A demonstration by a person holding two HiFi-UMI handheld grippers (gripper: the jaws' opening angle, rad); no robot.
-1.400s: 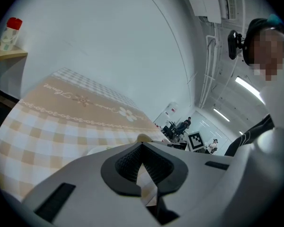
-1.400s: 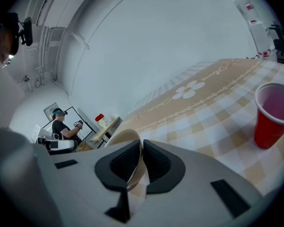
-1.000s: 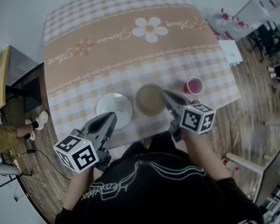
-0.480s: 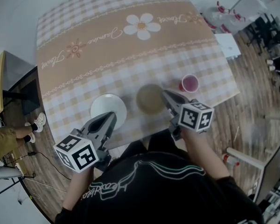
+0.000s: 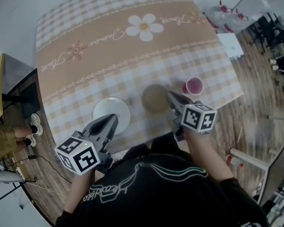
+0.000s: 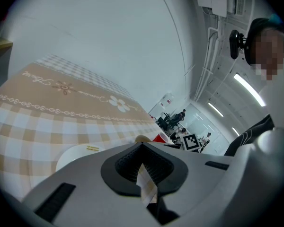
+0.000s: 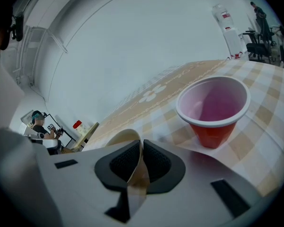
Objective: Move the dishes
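Checked cloth in beige and white, with a printed daisy band, covers the table [image 5: 85,41] over a wooden floor, and three dishes sit near the edge closest to the person. The right gripper [image 5: 171,97] is clamped on the near wall of the tan bowl [image 5: 154,98]. In the right gripper view its pads pinch the thin rim [image 7: 132,141] with almost no gap. The bowl lies between the white plate [image 5: 109,110] and the red cup [image 5: 194,85], close to both and touching neither. I cannot tell whether its base rests on the cloth.

The left gripper [image 5: 112,119] hovers at the plate's near rim. Its jaws are all but together, with only a sliver of cloth showing between them, and it holds nothing.

The step in hand looks like shifting the bowl. The next move probably calls for keeping it level and clear of the cup, then setting it down before the jaws let go. The flat plate will likely need a grip across its rim.

The bowl looks empty, though it is blurred. The cup's pinkish inside appears dry and empty. The plate is bare except for a small yellow label [image 6: 92,148].
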